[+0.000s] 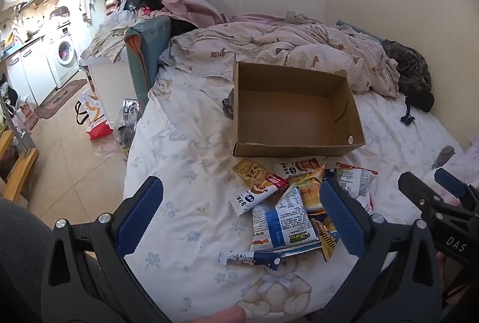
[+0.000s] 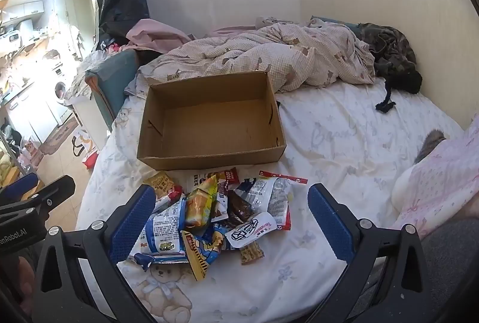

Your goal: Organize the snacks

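A pile of several snack packets [image 1: 287,203] [image 2: 215,212] lies on the white bed sheet, just in front of an empty brown cardboard box [image 1: 293,110] [image 2: 209,122]. My left gripper [image 1: 239,212] hangs above the sheet, open wide, its right blue pad beside the pile. My right gripper [image 2: 230,218] is open too, with its two blue pads flanking the pile from above and nothing pressed between them. In the left wrist view the right gripper [image 1: 443,191] shows at the right edge. A blue and white packet [image 1: 284,224] [image 2: 164,233] lies at the pile's near side.
A rumpled bear-print duvet [image 1: 284,44] [image 2: 269,56] lies behind the box, with dark clothing [image 1: 413,77] by the wall. A pink pillow [image 2: 443,182] sits at right. The bed's left edge drops to a tiled floor [image 1: 69,161] with bags; a kitchen area lies beyond.
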Demonstrator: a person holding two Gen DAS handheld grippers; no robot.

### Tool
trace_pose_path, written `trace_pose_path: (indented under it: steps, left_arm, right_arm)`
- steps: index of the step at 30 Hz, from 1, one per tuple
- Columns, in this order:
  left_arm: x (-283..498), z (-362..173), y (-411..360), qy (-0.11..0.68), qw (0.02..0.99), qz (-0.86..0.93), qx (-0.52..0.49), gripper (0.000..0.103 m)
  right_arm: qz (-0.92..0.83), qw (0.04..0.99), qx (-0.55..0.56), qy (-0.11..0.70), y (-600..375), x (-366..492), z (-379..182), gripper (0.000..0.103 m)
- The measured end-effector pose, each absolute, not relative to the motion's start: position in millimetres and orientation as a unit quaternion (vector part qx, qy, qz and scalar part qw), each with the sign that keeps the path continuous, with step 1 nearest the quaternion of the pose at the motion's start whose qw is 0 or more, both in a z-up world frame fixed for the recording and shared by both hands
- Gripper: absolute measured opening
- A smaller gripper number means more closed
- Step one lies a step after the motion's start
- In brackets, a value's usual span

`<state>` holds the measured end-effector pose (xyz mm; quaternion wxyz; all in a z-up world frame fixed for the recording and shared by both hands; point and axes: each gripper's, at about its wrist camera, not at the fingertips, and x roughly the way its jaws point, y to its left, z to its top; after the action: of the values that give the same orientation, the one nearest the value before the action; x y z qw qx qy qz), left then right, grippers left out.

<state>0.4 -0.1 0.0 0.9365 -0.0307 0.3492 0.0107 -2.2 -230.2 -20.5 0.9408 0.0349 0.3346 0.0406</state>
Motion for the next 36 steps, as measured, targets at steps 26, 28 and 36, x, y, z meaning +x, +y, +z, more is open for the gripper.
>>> trace_pose_path:
  steps: [26,28,36]
  left_arm:
    - [1,-1,2,0.347,0.937,0.004,-0.037,0.103]
    - [2,-1,3,0.347,0.937,0.004,-0.037,0.103]
    - [1,-1,3,0.348,0.937,0.004,-0.037,0.103]
  right_arm:
    - [0.036,0.945,0.026,0.323,-227,-3,-19,0.103]
    - [0.036,0.946,0.027,0.322,-227,-3,-19,0.103]
    - [0.035,0.945,0.026,0.323,-227,-1,-19,0.103]
